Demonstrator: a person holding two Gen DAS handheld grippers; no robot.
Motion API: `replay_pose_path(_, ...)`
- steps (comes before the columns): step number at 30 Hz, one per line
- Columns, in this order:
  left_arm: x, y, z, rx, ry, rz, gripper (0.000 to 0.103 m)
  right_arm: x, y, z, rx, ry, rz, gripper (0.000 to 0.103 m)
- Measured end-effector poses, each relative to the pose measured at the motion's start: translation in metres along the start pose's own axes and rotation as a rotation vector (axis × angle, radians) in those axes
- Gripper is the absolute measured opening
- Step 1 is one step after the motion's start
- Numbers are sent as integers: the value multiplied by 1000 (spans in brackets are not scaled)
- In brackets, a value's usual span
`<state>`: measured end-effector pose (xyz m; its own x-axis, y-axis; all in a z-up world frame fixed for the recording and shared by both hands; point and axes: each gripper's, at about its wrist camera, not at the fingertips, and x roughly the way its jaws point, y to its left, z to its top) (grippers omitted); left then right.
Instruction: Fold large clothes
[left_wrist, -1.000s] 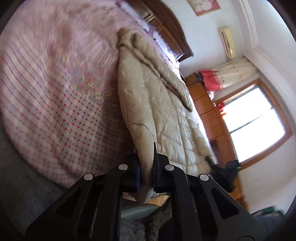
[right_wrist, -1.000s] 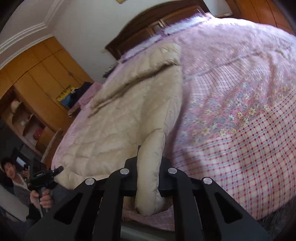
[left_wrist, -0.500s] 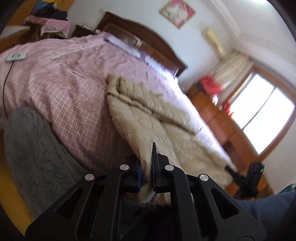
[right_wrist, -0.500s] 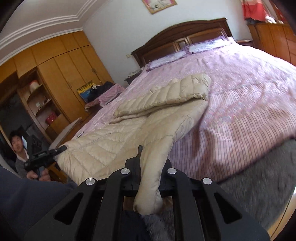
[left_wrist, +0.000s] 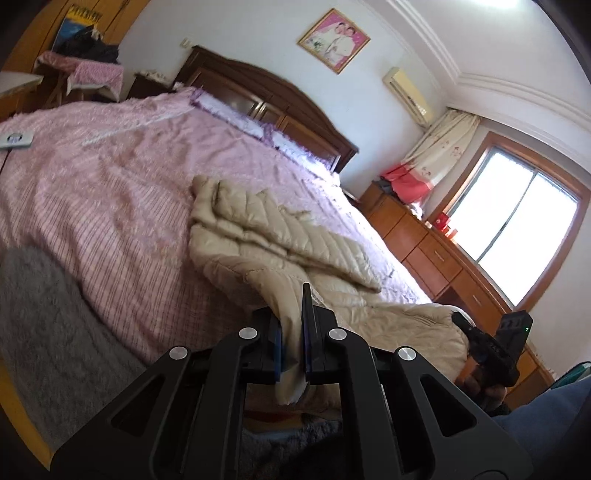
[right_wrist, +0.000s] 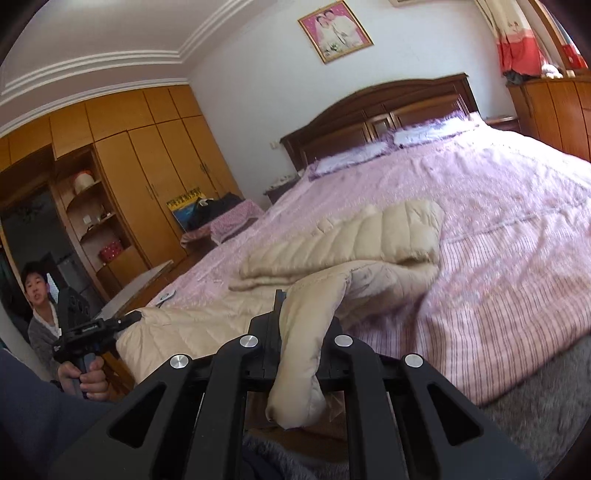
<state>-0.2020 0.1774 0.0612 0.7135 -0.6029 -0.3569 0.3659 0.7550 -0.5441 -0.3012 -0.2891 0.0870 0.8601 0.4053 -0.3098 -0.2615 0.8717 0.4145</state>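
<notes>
A beige quilted down coat (left_wrist: 280, 243) lies lengthwise on the pink bed (left_wrist: 110, 192), its hem end hanging toward the foot. My left gripper (left_wrist: 293, 332) is shut on one corner of the coat's hem. My right gripper (right_wrist: 301, 332) is shut on the other corner of the coat (right_wrist: 351, 236), whose padded edge droops between the fingers. In the left wrist view the right gripper (left_wrist: 491, 343) shows at the far right, in a hand. In the right wrist view the left gripper (right_wrist: 96, 328) shows at the left.
A dark wooden headboard (right_wrist: 388, 110) and pillows are at the far end. A grey fuzzy blanket (left_wrist: 40, 314) covers the bed's foot. A wardrobe (right_wrist: 147, 166) stands on one side, a dresser (left_wrist: 436, 254) and window (left_wrist: 517, 221) on the other. A person (right_wrist: 37, 306) is by the wardrobe.
Both grippers, still shut on the coat's hem, have lifted and tilted up from the bed, so the views now look along the bed toward the headboard. The hem is raised.
</notes>
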Motion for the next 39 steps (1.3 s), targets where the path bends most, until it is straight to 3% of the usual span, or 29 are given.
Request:
replay_pose_path(2,5,-3,7,26,-18,12,9,4,1,5,-16,-8,-14,11)
replay_pose_path(4,13,-11,15,103,-68,132,9,10,-3,9,-25,-8,-29,11)
replay_pose_path(7,32,-12,29,140,-68,223,10,19,-16,17,-29,-41,-60,11)
replay_pose_path(10,48,-12,47,151,-59,214,10,29,-23,25,-45,-62,-69,11)
replay_pose_path(15,67,-10,66,167,-111,202,10,53,-26,40,-86,-90,-107,11)
replay_pose_path(22,110,-12,84,238,-127,283,9,89,-30,60,-175,-90,-184,11)
replay_pose_path(29,150,3,109,203,-67,315,10,129,-51,75,-170,-76,-210,12)
replay_pose_path(31,162,12,119,149,-42,303,10,137,-53,77,-174,-63,-212,12)
replay_pose_path(36,196,22,146,118,4,307,9,169,-73,91,-140,8,-251,13)
replay_pose_path(39,221,25,165,153,48,333,9,196,-83,111,-166,72,-266,13)
